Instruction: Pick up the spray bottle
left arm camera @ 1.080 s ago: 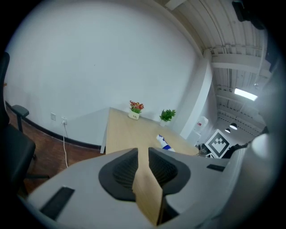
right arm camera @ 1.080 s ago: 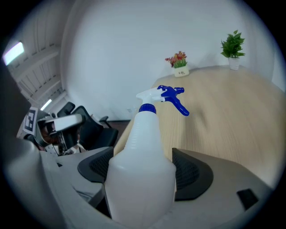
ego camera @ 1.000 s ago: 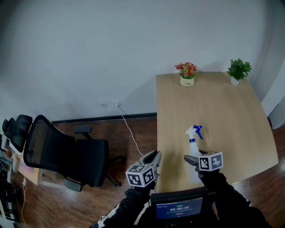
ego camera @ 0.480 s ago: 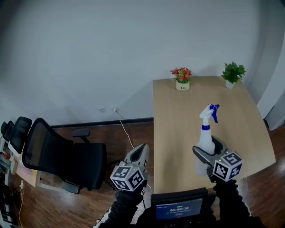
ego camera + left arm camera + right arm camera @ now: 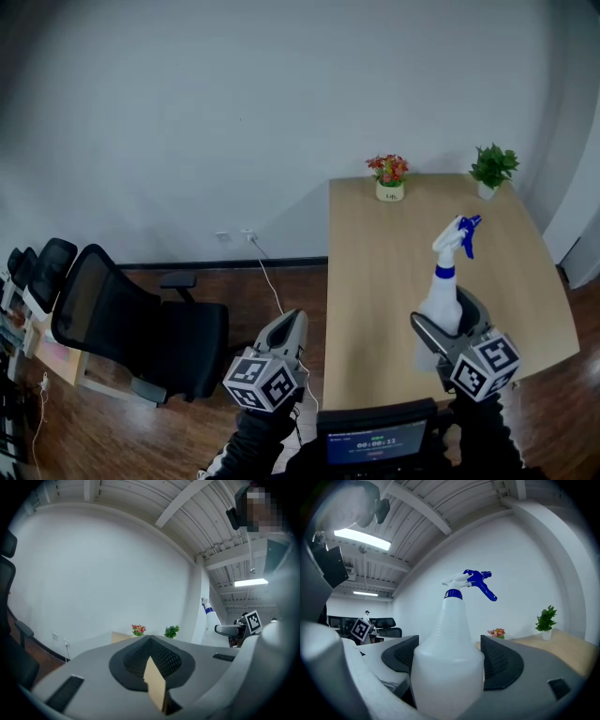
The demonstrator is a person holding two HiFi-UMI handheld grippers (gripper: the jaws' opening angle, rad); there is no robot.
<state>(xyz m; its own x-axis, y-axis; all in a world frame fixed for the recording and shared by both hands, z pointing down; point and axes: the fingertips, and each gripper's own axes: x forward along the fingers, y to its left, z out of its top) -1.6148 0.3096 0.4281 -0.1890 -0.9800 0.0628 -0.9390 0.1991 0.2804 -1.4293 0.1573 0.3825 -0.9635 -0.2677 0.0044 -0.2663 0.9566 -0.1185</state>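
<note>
The right hand-held gripper (image 5: 448,330), at 4 o'clock in the head view, grasps the upright spray bottle (image 5: 442,286), seemingly just clear of the bench (image 5: 375,272), while the left hand-held gripper (image 5: 289,330) at 7 o'clock is clenched empty, so next, I judge, only a steady hold is needed.

Spray bottle (image 5: 441,298) (image 5: 447,660): milky white plastic body, blue collar at the neck, white spray head with blue trigger. Upright, leaning slightly. Gripped round the wide lower body by the right gripper (image 5: 446,325). Apparently raised clear of the wooden table (image 5: 375,281), base hidden behind the jaws.
</note>
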